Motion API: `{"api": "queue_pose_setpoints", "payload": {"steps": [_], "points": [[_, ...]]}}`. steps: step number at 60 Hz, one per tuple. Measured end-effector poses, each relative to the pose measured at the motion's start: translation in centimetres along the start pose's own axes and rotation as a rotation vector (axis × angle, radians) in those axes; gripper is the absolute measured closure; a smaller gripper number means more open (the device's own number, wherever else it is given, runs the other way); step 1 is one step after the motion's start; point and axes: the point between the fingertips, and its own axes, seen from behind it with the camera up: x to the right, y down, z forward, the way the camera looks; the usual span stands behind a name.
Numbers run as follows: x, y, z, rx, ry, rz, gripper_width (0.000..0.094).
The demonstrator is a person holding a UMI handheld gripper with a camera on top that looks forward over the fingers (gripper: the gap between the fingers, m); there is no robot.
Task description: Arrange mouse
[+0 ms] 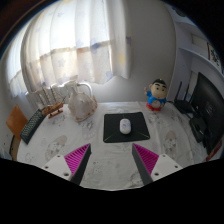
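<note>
A white mouse (125,125) lies on a black mouse mat (126,127) on the pale patterned table (100,140), beyond my fingers. My gripper (113,160) is open and empty, its two fingers with magenta pads (78,158) spread wide over the tabletop, short of the mat's near edge. Nothing stands between the fingers.
A blue and yellow toy figure (157,96) stands at the back right of the mat. A white jug-like object (82,100) and a small wooden item (54,108) stand at the back left. A dark monitor (205,110) is at the right. Curtains hang behind.
</note>
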Motion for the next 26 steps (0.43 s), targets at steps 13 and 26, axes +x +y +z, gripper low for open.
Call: {"api": "queue_pose_setpoints", "payload": {"steps": [13,26], "points": [[-2.4,2.6,-4.3,0.008,0.004,-0.008,0.009],[-2.4,2.3,-4.6,0.034,0.032,-0.06,0.0087]]}}
